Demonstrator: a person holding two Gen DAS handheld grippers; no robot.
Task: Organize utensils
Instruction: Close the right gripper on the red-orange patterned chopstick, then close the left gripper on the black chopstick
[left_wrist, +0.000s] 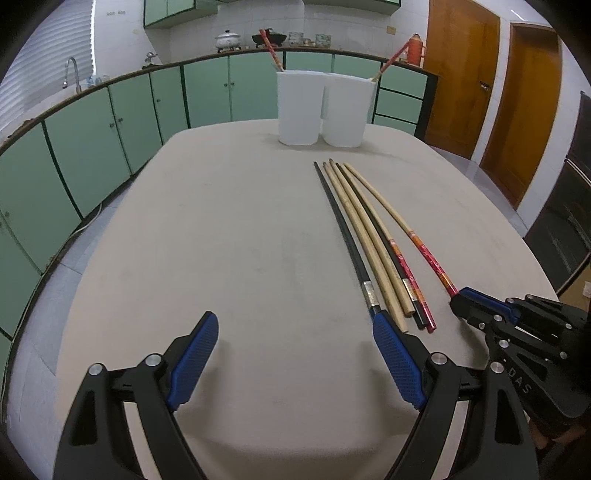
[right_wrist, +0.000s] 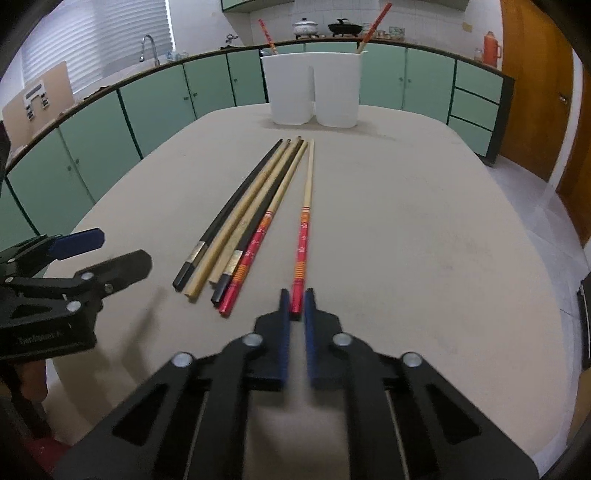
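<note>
- Blue-padded fingers of the left gripper (left_wrist: 291, 354) are spread wide over bare tabletop (left_wrist: 221, 240) near its near edge, nothing between them; it appears to be kept idle beside the work.
- Just right of it, a bundle of chopsticks (right_wrist: 236, 221) is laid side by side, butts toward the near edge and tips toward the far edge, probably so each can be taken by its thick end.
- One red-handled chopstick (right_wrist: 303, 236) is set slightly apart from the bundle, and its butt is pinched by the right gripper (right_wrist: 295, 306), whose jaws are pressed together on it; separation seemingly allows a clean single pick.
- Two white holders (right_wrist: 314, 88) are stood touching at the far edge, each already carrying one red chopstick, likely the sorting destination.
</note>
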